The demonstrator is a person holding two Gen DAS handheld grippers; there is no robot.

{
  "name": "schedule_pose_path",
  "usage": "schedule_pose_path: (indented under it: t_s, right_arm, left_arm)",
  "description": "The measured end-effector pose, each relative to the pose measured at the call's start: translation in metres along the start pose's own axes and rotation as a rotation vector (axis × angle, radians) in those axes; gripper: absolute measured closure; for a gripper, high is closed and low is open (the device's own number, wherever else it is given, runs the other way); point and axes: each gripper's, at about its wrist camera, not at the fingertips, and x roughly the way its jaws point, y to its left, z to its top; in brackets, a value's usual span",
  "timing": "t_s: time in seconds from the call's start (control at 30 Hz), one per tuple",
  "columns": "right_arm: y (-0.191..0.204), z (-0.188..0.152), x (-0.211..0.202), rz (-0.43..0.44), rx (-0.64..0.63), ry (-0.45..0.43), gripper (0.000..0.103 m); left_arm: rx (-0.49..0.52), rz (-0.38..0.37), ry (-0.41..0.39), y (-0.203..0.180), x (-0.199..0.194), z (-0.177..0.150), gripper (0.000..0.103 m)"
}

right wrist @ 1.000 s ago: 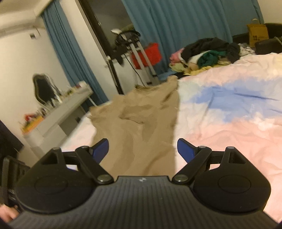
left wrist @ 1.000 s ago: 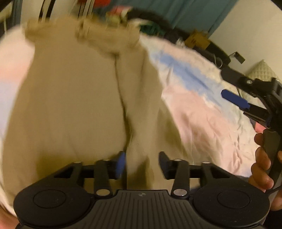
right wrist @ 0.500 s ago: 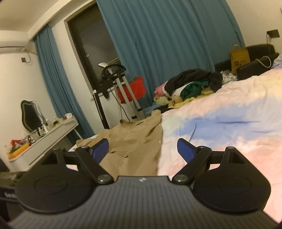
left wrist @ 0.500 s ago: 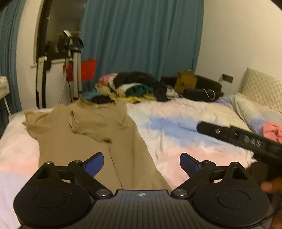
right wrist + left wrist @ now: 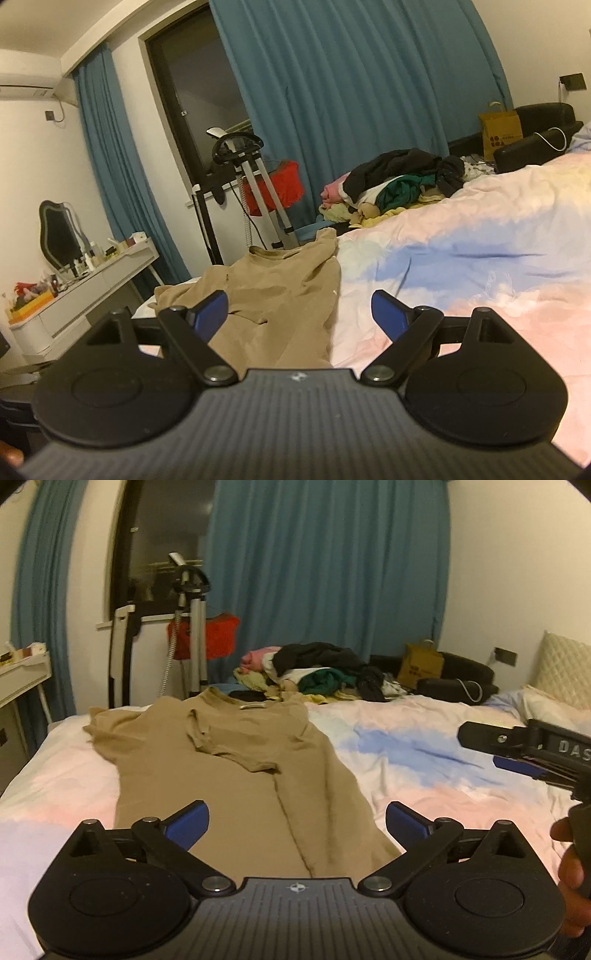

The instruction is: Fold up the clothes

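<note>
Left hand-held gripper: jaws spread wide after just opening, nothing between the blue pads, raised clear of the cloth. Directly ahead of and below it lies the tan garment, spread lengthwise on the bed; one sleeve is folded inward over the chest, and a long crease runs down the middle toward the gripper. The garment's right edge falls diagonally away from the gripper's right finger; its left edge lies near the bed's left border. To the right of that edge the pastel duvet is bare up to the right hand-held gripper, seen side-on at the frame margin and gripped by a hand.

Right hand-held gripper: jaws spread, holding nothing, above the bed with the tan garment ahead and to its left.

Beyond the collar, at the bed's far edge, sits a pile of clothes; behind it hang blue curtains.
</note>
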Motion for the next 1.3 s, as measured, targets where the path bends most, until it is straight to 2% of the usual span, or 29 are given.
schedule_pose_path:
  t_s: [0.27,0.43,0.53,0.7,0.83,0.93,1.07,1.17,1.3]
  right_arm:
    - [0.013,-0.008,0.000,-0.057,-0.042,0.016,0.017]
    - [0.027,-0.008,0.001,-0.090,-0.071,0.018,0.017]
    - [0.041,0.005,0.018,-0.091,-0.088,0.060,0.017]
    - [0.071,0.029,0.042,-0.080,-0.102,0.060,0.017]
    - [0.085,0.039,0.065,-0.061,-0.104,0.079,0.017]
    - [0.093,0.043,0.083,-0.041,-0.120,0.086,0.017]
    - [0.095,0.037,0.109,-0.051,-0.165,0.113,0.017]
    - [0.095,0.028,0.128,-0.064,-0.225,0.138,0.017]
    - [0.090,0.014,0.154,-0.046,-0.242,0.191,0.017]
  left_arm:
    - [-0.004,0.038,-0.007,0.008,-0.004,-0.003,0.000]
    - [-0.038,0.043,0.077,0.016,-0.001,-0.010,0.000]
    - [-0.029,0.056,0.065,0.020,-0.008,-0.010,0.000]
    - [-0.025,0.090,0.003,0.035,-0.022,-0.012,0.000]
    - [-0.055,0.122,0.002,0.054,-0.025,-0.006,0.000]
    - [-0.102,0.149,-0.029,0.068,-0.031,0.002,0.000]
    - [-0.140,0.186,-0.052,0.083,-0.037,0.011,0.000]
    - [-0.169,0.176,-0.054,0.088,-0.037,0.017,0.000]
    - [-0.179,0.177,-0.060,0.092,-0.036,0.024,0.000]
